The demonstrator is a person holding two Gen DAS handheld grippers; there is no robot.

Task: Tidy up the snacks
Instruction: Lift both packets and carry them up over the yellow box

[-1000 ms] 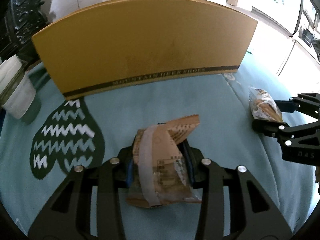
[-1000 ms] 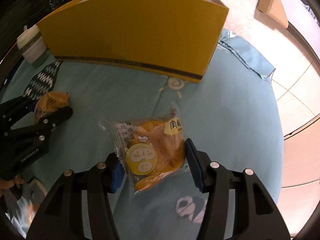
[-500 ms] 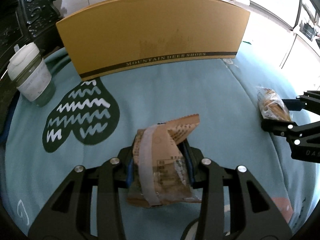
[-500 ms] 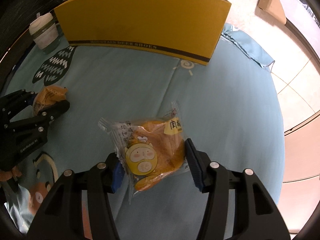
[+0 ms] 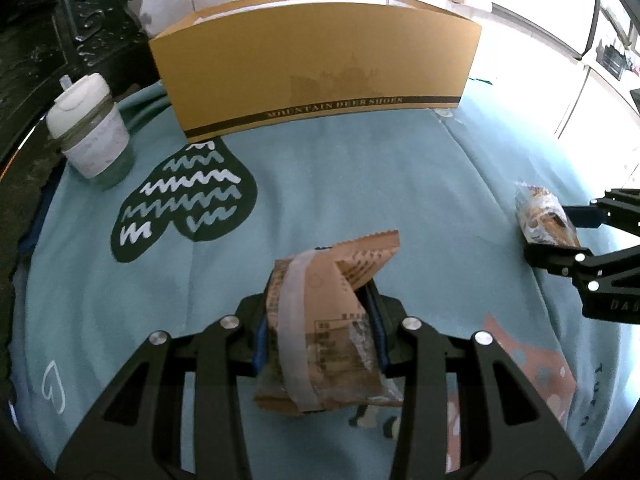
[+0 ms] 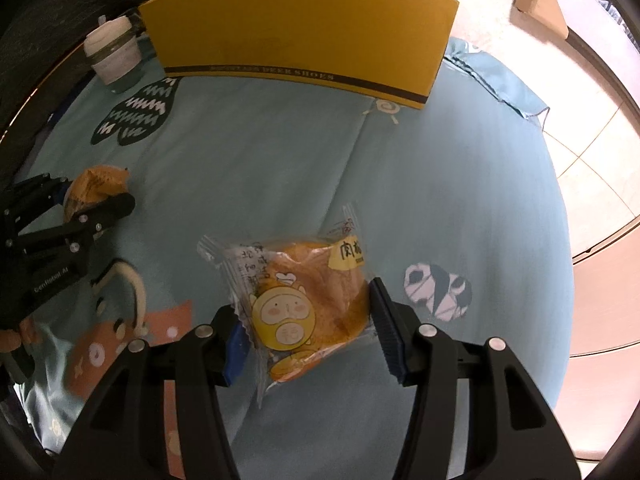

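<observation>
Your left gripper (image 5: pixel 320 328) pinches brown snack packet (image 5: pixel 320 336), jaws narrow. Your right gripper (image 6: pixel 308 328) clamps clear bun packet (image 6: pixel 304 292), jaws mid-width. Yellow box (image 5: pixel 316 64) straight ahead, long wall broadside, well apart; neither hand clearly nearer.

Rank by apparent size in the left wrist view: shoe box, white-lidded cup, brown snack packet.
1. Shoe box: largest, though farthest.
2. Brown snack packet, clamped in the left gripper: nearness to the camera inflates it.
3. White-lidded cup: smallest as seen.
</observation>
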